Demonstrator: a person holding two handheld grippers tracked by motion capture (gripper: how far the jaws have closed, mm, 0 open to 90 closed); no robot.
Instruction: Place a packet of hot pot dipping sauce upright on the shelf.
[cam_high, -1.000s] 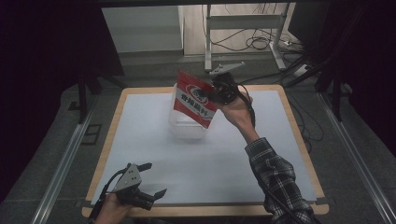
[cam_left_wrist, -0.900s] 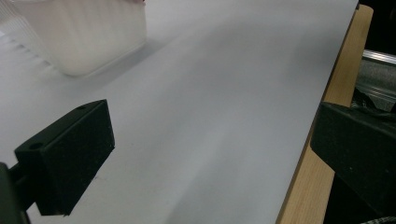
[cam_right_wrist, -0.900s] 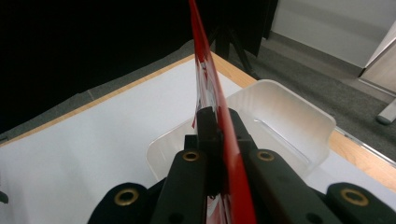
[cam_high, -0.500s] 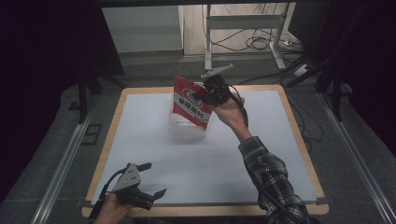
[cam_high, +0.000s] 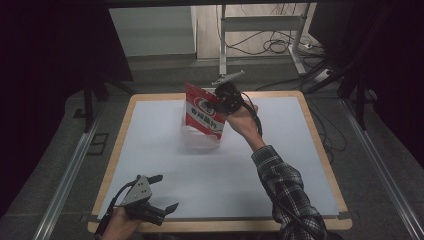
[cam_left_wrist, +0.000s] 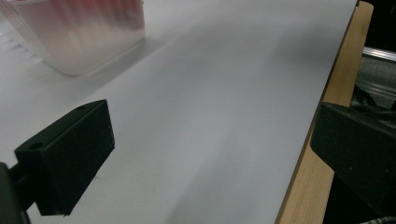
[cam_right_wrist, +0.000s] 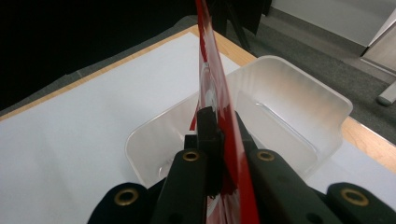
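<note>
Right claw (cam_high: 220, 100) clamped on a red pouch (cam_high: 204, 116) above the clear tub (cam_high: 200, 140) at far desk (cam_high: 280, 165), pouch lettering unreadable, tub half hidden, left claw (cam_high: 162, 192) wide apart near left corner

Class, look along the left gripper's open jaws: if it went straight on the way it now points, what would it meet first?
Probably the clear plastic container, up and left of the line between the left gripper jaws. Before that, just the white table surface. Depth is unclear, so it could pass beside it.
</note>
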